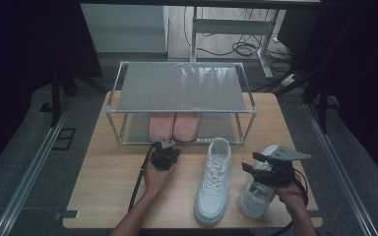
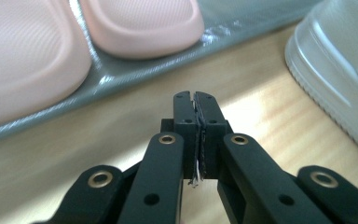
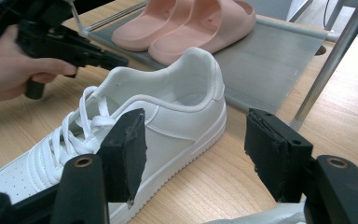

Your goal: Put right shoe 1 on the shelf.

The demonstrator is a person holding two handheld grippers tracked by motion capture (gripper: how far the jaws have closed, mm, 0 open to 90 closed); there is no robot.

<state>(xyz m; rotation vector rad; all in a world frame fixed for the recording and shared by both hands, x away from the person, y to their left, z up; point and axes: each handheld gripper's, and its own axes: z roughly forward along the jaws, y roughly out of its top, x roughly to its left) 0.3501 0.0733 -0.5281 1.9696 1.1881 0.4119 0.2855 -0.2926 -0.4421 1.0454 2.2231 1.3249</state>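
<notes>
Standing before the rack (image 1: 182, 113), both sneakers (image 1: 214, 179) waited unshelved; slippers (image 1: 173, 126) were inside; left gripper (image 1: 165, 156) closed empty, right gripper (image 3: 191, 154) open, empty.

A light wooden table (image 1: 113, 187) carries a low two-tier rack of grey metal tubes with mesh shelves (image 1: 182, 88) — its top shelf bare, its lower one bearing a pair of pink foam slides (image 1: 173, 126) set side by side. In front of the rack, directly on the wood, lie two white lace-up sneakers — one (image 1: 213, 179) near the middle, the other (image 1: 256, 196) toward the right edge
</notes>
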